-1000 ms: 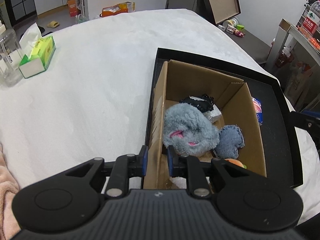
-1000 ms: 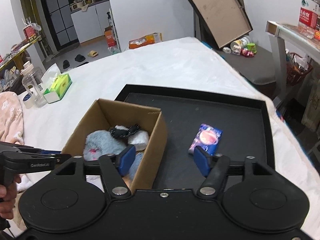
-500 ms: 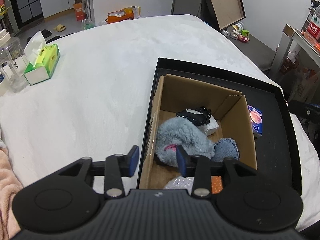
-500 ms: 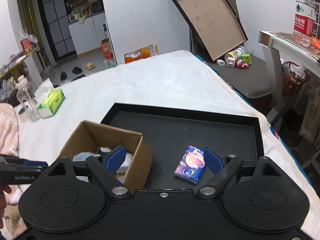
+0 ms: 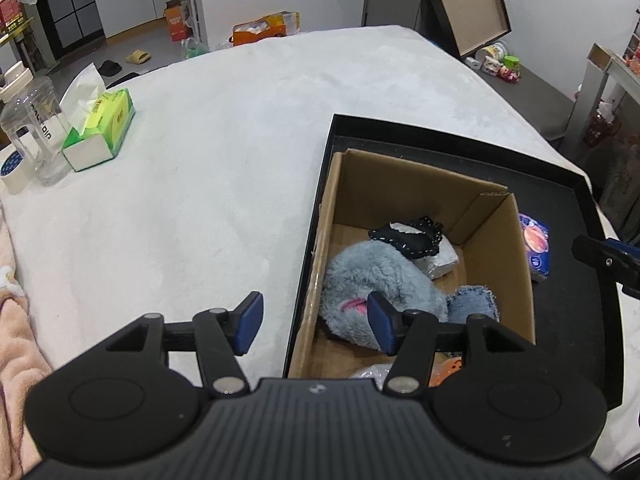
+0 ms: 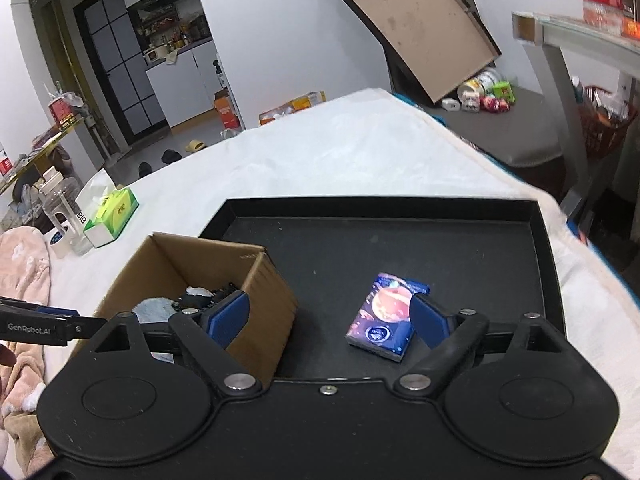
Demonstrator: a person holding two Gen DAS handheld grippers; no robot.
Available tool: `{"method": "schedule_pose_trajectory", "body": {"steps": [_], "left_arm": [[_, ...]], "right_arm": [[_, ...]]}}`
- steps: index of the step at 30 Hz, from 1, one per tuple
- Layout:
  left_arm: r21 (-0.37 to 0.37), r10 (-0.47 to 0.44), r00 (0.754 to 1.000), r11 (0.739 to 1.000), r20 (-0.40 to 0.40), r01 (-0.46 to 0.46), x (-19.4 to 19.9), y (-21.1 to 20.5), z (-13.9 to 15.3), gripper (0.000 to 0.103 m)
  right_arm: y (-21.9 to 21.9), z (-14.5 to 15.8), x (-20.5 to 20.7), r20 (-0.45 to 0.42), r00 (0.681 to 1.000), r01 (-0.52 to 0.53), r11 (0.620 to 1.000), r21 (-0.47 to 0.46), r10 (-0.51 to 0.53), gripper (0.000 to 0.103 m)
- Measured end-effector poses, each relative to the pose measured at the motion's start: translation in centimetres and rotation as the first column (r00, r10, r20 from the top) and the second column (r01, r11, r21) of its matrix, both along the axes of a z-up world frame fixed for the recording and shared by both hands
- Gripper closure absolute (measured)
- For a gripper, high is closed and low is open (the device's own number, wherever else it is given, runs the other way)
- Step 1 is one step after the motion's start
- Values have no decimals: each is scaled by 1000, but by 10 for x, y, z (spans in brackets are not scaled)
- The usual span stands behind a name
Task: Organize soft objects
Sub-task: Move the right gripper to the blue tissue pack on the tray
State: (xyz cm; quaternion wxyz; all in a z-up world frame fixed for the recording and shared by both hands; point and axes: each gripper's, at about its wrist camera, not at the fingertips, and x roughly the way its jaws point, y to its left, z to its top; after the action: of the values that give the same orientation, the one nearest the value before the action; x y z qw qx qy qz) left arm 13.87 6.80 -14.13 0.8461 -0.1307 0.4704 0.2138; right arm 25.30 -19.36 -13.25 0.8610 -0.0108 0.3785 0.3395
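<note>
A cardboard box (image 5: 404, 184) stands in the left part of a black tray (image 5: 560, 184). Inside lie a grey-blue plush (image 5: 376, 276), a denim piece (image 5: 474, 302) and a black lace item (image 5: 408, 236). My left gripper (image 5: 315, 322) is above the box's near left corner. Its jaws are opening, with the box's left wall between them, untouched. A blue tissue packet (image 6: 386, 316) lies flat on the tray (image 6: 400, 232), right of the box (image 6: 200, 264). My right gripper (image 6: 328, 318) hangs open over it, and its right fingertip overlaps the packet's right edge in the picture.
On the white bedcover at the far left stand a green tissue box (image 5: 100, 124), a clear jar (image 5: 32, 120) and a tape roll (image 5: 12, 168). A pink blanket (image 5: 16, 340) lies at the near left. A brown board (image 6: 416, 28) leans beyond the bed.
My left gripper, shut on the box's left wall a second ago, has let go and spread its jaws. The right gripper has opened wider and moved right and down toward the blue packet.
</note>
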Motion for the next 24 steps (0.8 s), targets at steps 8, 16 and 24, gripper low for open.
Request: {"method": "schedule_pose_trajectory", "body": {"steps": [8,16,24], "left_arm": [[22,0,999,1000,-36,1,15,-5,-8,47],[41,10,998,999,-70,-7,26,-7,-15,47],[51,16,996,999,-89,-12,31,-11,-19,47]], "right_arm": [[-10,-32,18,-59,996,71,997,19,-69,16],[-5,-56,26,-80,992,99,995,12,-98,16],[-1,-78,32,-107,989,101,995,-3,-100,16]]}}
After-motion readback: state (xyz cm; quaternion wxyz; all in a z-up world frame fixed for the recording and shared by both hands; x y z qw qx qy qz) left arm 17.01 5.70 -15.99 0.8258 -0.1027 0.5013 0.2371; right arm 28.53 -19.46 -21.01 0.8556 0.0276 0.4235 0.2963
